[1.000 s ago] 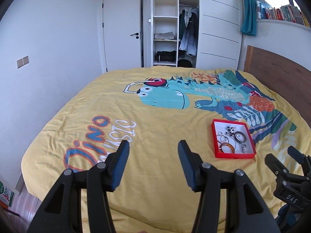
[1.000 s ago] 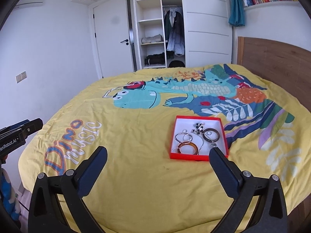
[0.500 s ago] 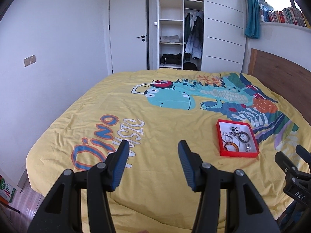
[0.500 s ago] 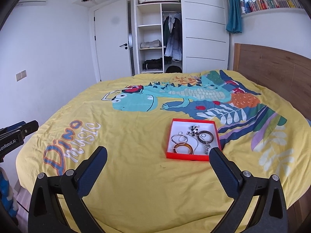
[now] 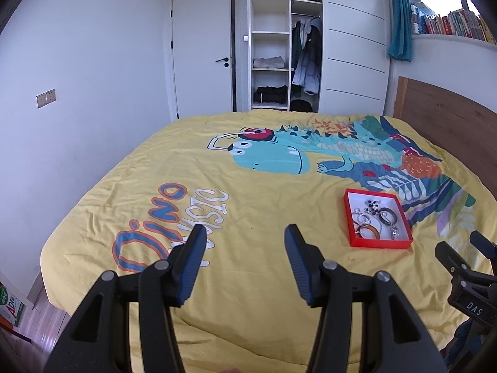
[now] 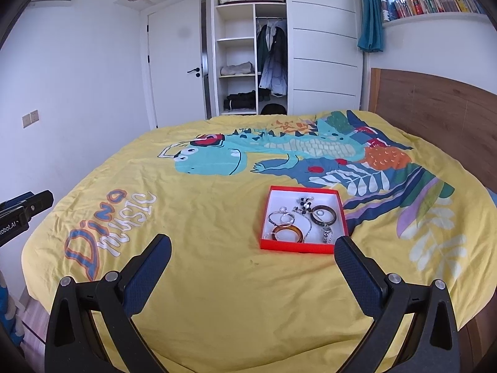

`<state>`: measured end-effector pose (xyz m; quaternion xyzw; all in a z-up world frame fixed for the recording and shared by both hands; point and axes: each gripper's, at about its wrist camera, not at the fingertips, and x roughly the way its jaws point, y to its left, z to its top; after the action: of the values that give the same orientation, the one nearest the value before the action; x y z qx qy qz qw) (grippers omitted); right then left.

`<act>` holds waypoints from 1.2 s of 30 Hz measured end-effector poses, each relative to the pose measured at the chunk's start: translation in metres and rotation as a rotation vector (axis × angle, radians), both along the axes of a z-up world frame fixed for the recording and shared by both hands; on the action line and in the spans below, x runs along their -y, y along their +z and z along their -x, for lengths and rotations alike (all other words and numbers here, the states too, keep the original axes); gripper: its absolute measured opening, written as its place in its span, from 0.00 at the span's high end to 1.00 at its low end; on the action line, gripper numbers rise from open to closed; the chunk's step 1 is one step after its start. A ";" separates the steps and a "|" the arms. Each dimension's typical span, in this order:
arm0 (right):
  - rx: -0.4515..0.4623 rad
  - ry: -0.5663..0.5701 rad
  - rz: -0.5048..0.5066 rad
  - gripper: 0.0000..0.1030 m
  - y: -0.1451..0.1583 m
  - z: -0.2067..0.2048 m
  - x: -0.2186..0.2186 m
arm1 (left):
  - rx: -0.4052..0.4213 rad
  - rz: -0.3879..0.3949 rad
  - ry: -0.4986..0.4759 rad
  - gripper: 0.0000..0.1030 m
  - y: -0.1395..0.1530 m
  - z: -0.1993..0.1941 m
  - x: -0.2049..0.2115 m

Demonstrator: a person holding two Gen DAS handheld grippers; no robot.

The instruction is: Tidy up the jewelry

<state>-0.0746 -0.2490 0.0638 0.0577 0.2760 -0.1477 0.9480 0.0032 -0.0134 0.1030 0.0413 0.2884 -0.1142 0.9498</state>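
Note:
A red tray (image 6: 303, 247) with a white inside lies on the yellow bedspread; it also shows in the left wrist view (image 5: 379, 244). It holds an amber bangle (image 6: 287, 234), a dark bangle (image 6: 323, 215), silver rings (image 6: 281, 216), a chain and dark beads. My left gripper (image 5: 243, 239) is open and empty above the bed, well left of the tray. My right gripper (image 6: 253, 248) is open wide and empty, just short of the tray's near edge.
The bed (image 6: 198, 217) has a dinosaur print. A wooden headboard (image 6: 435, 118) stands on the right, an open wardrobe (image 6: 248, 62) and a door (image 6: 177, 71) behind. The right gripper's body (image 5: 469, 283) shows low right in the left view.
Both grippers have pulled back and tilted up a little, so the tray sits slightly farther off and more of the room shows. Both stay open and empty.

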 end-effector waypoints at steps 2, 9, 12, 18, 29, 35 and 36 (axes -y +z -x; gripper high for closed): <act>-0.005 -0.003 -0.002 0.00 -0.002 -0.001 0.001 | -0.005 -0.004 -0.005 0.51 -0.002 -0.001 0.002; -0.025 -0.014 -0.010 0.00 -0.013 -0.005 0.005 | -0.019 -0.015 -0.011 0.44 -0.012 -0.004 0.006; -0.037 -0.017 -0.017 0.00 -0.018 -0.007 0.008 | -0.035 -0.020 -0.015 0.44 -0.019 -0.008 0.008; -0.062 -0.027 -0.020 0.00 -0.029 -0.012 0.012 | -0.064 -0.034 -0.027 0.43 -0.032 -0.014 0.014; -0.100 -0.023 0.007 0.00 -0.047 -0.024 0.014 | -0.126 -0.057 -0.030 0.43 -0.060 -0.031 0.021; -0.128 -0.028 0.003 0.00 -0.059 -0.031 0.018 | -0.159 -0.067 -0.033 0.43 -0.076 -0.039 0.024; -0.135 -0.030 0.001 0.00 -0.061 -0.032 0.019 | -0.163 -0.069 -0.033 0.43 -0.078 -0.040 0.025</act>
<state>-0.0424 -0.2678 0.0024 0.0512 0.3383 -0.1656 0.9249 0.0436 -0.0385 0.0246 0.0693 0.3679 -0.1231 0.9191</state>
